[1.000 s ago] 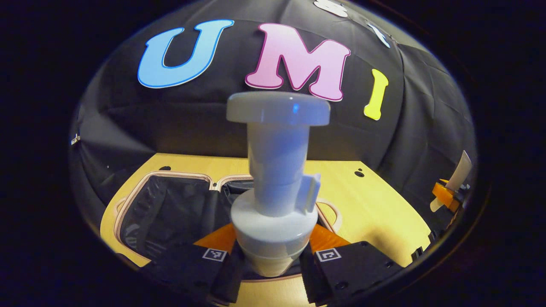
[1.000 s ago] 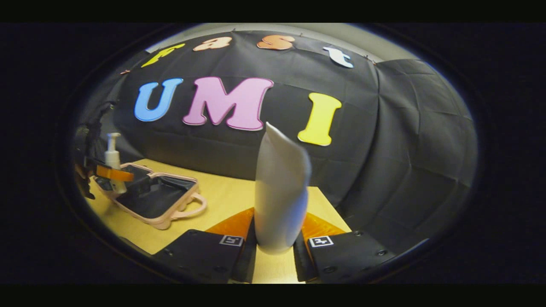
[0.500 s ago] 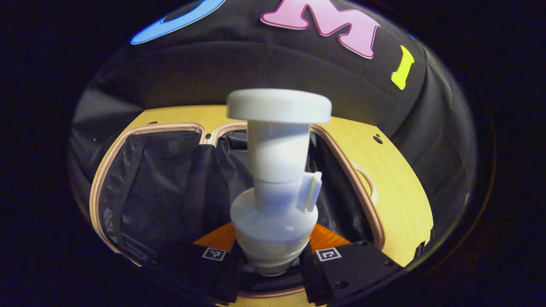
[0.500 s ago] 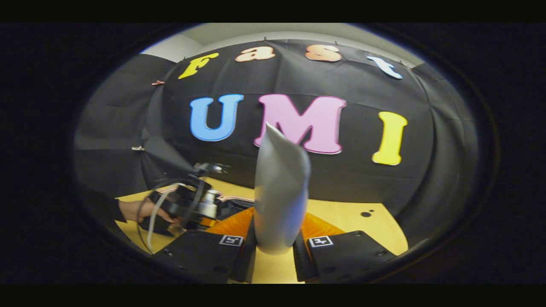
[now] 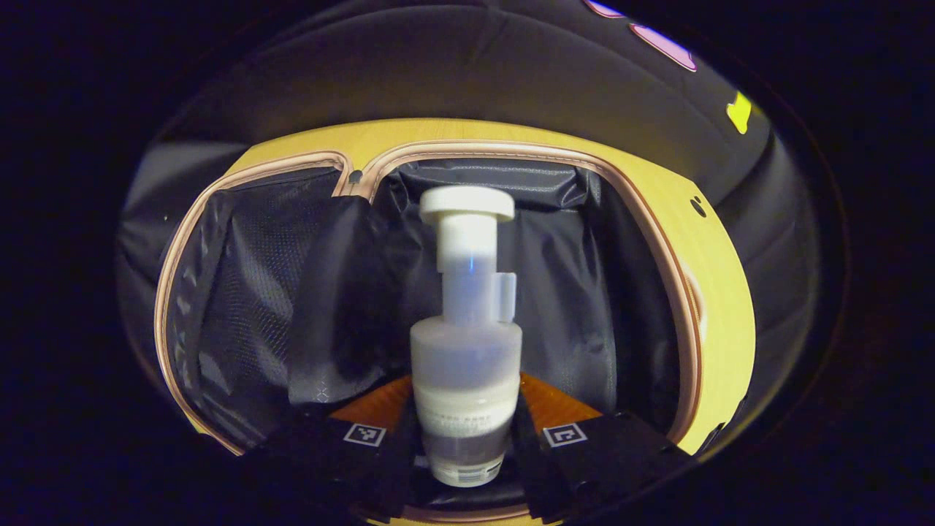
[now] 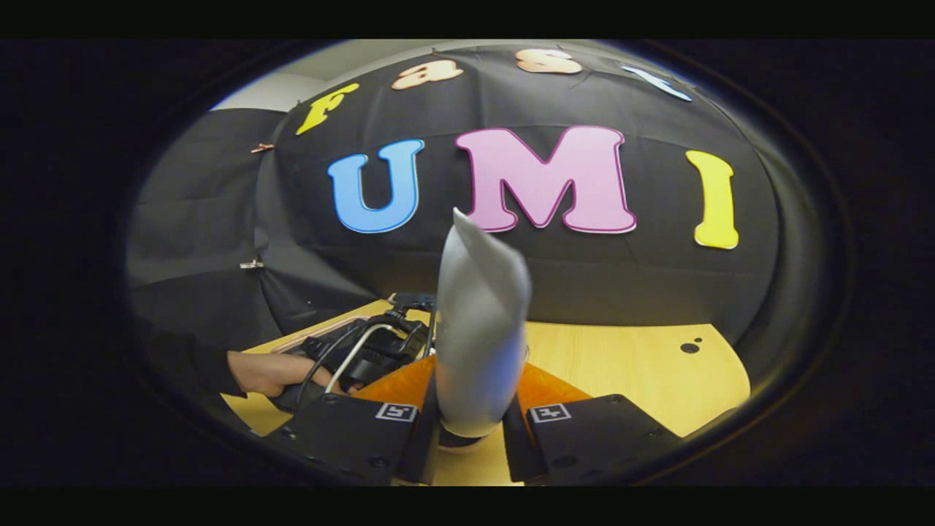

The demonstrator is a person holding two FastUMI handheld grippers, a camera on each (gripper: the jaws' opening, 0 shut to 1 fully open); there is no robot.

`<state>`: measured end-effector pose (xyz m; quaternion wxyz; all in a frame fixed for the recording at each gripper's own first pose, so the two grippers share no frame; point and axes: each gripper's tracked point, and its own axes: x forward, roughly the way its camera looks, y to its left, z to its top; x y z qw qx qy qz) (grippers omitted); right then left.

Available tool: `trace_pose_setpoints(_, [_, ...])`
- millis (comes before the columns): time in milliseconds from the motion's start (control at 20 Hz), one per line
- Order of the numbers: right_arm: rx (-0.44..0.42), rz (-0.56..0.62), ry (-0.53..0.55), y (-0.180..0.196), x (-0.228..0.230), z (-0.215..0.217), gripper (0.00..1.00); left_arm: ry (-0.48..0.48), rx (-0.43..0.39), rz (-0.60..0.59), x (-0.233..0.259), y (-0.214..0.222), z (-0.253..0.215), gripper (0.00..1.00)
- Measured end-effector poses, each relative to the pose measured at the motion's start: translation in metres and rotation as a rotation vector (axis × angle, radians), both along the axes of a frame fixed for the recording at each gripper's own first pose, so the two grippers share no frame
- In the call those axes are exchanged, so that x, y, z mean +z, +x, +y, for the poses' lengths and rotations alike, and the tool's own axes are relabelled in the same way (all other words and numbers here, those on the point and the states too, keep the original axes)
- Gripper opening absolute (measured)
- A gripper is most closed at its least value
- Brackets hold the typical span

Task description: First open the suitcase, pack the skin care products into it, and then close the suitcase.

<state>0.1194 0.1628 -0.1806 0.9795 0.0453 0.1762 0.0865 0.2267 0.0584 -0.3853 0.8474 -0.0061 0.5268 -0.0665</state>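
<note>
Packing step: left gripper (image 5: 464, 438) clamped on the white pump bottle (image 5: 466, 343), mid-frame over the open pink suitcase (image 5: 687, 292); right gripper (image 6: 471, 431) clamped on a white tube (image 6: 482, 343), centre frame; next, probably lower and let go.

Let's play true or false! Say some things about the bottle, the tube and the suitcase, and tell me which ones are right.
1. The suitcase lies open. True.
2. The left gripper holds a pump bottle. True.
3. The pump bottle is black. False: it is white.
4. The right gripper is empty. False: it holds a pale tube.
5. The tube points up. True.
6. The table is blue. False: it is light wood.
</note>
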Motion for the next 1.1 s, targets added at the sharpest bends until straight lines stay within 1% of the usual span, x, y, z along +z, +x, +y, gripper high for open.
trace_pose_setpoints(50, [-0.012,0.021,0.005,0.004,-0.004,-0.002,0.41,-0.030,0.022,-0.009,0.002,0.003,-0.004,0.63])
trace_pose_setpoints(100, [-0.021,0.036,-0.007,0.009,-0.008,-0.005,0.41,-0.064,0.041,-0.036,0.011,0.000,-0.006,0.65])
trace_pose_setpoints(150, [-0.026,0.052,-0.028,0.014,-0.013,-0.008,0.41,-0.084,0.060,-0.071,0.023,-0.003,-0.003,0.75])
trace_pose_setpoints(300, [-0.016,0.141,-0.031,0.027,-0.041,0.003,0.40,-0.138,0.126,-0.283,0.081,-0.015,0.024,0.86])
trace_pose_setpoints(350, [-0.015,0.174,-0.026,0.032,-0.053,0.009,0.41,-0.138,0.138,-0.350,0.101,-0.024,0.039,0.94])
trace_pose_setpoints(400, [-0.015,0.205,-0.027,0.037,-0.065,0.015,0.41,-0.123,0.151,-0.408,0.121,-0.036,0.054,0.96])
trace_pose_setpoints(500, [-0.020,0.290,-0.009,0.044,-0.094,0.030,0.41,-0.087,0.180,-0.484,0.151,-0.064,0.085,0.96])
trace_pose_setpoints(600, [-0.034,0.389,0.015,0.047,-0.128,0.041,0.41,-0.093,0.200,-0.496,0.167,-0.093,0.102,0.96])
trace_pose_setpoints(700, [-0.054,0.488,0.008,0.048,-0.163,0.041,0.41,-0.132,0.197,-0.481,0.178,-0.120,0.107,0.96])
trace_pose_setpoints(750, [-0.068,0.542,0.016,0.045,-0.178,0.041,0.41,-0.127,0.205,-0.479,0.182,-0.132,0.114,0.96])
trace_pose_setpoints(800, [-0.083,0.594,0.023,0.042,-0.189,0.041,0.41,-0.122,0.208,-0.490,0.187,-0.138,0.122,0.96])
trace_pose_setpoints(900, [-0.117,0.714,0.050,0.035,-0.218,0.050,0.41,-0.113,0.187,-0.503,0.196,-0.149,0.131,0.96])
trace_pose_setpoints(950, [-0.137,0.749,0.066,0.033,-0.222,0.053,0.41,-0.099,0.180,-0.509,0.198,-0.152,0.140,0.96])
trace_pose_setpoints(1000, [-0.177,0.755,0.079,0.042,-0.231,0.053,0.41,-0.084,0.186,-0.499,0.198,-0.155,0.146,0.96])
trace_pose_setpoints(1050, [-0.202,0.774,0.085,0.043,-0.234,0.053,0.34,-0.087,0.186,-0.494,0.198,-0.156,0.149,0.96])
trace_pose_setpoints(1100, [-0.218,0.780,0.092,0.043,-0.229,0.051,0.33,-0.095,0.186,-0.494,0.200,-0.157,0.149,0.96])
